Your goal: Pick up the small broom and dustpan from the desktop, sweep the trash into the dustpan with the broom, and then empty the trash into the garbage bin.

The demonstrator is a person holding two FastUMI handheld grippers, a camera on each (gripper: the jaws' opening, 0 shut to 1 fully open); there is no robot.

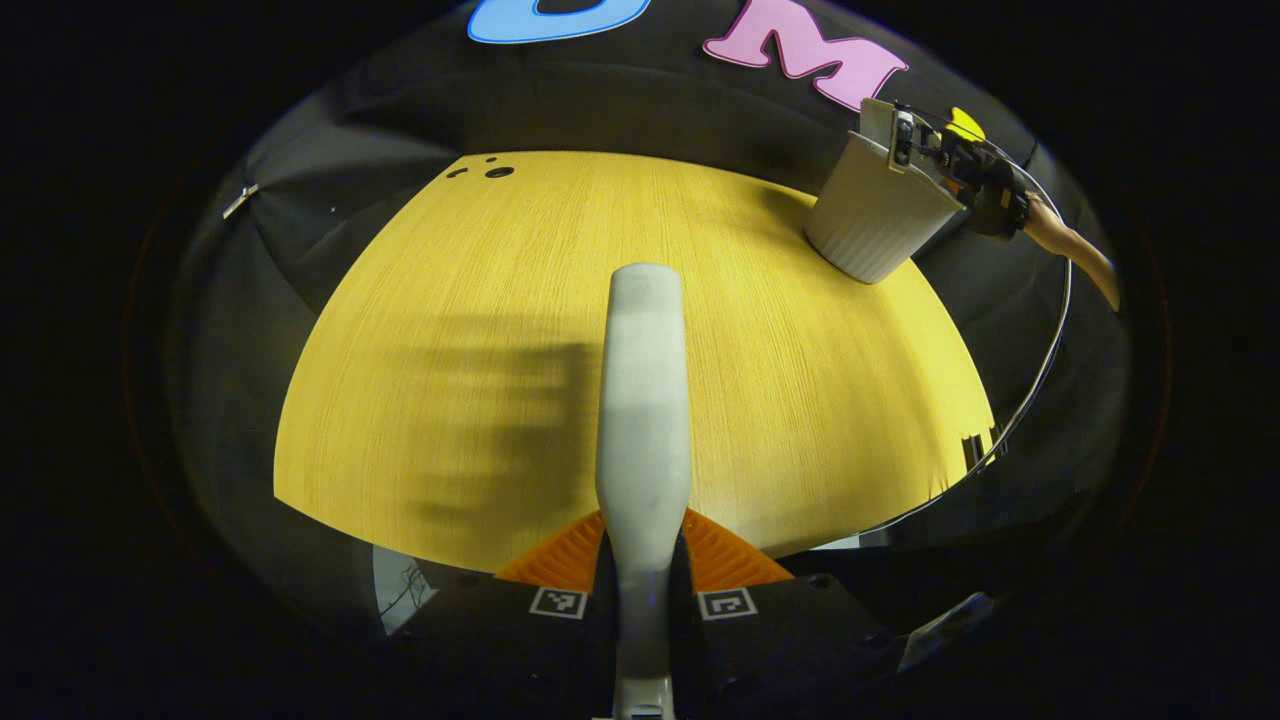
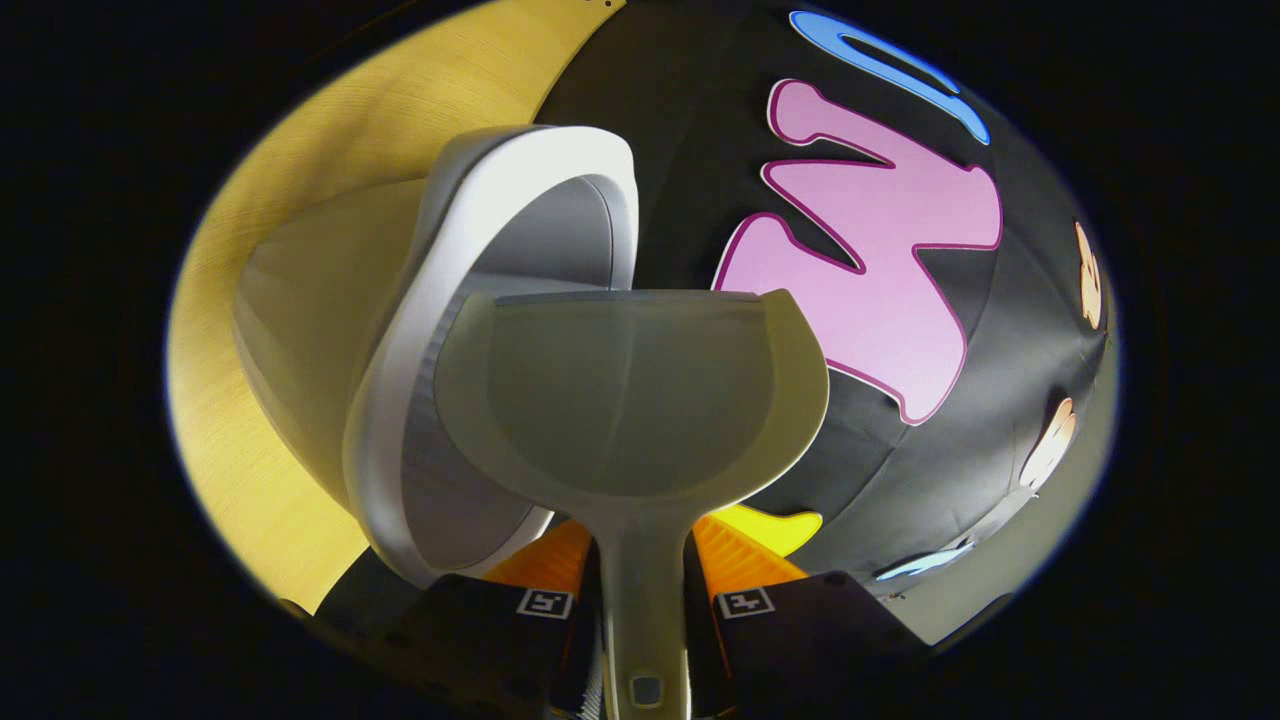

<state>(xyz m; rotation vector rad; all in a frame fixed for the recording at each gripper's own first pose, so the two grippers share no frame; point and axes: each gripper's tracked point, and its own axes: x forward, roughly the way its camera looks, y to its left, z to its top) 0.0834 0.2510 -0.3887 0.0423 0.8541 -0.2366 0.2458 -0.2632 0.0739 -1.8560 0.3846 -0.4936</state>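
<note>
Clamping the broom (image 1: 645, 400) in the left hand-held gripper (image 1: 641, 560) above the bare table (image 1: 450, 300); clamping the dustpan (image 2: 630, 400) by its handle in the right hand-held gripper (image 2: 640, 570), tipping over the garbage bin (image 2: 480, 330); contents unclear.

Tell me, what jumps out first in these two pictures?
In the right gripper view, a pale dustpan held by the right tongs is tipped against the mouth of a grey garbage bin. In the left gripper view, the left tongs clamp a pale broom handle above a yellow wooden desktop.
</note>
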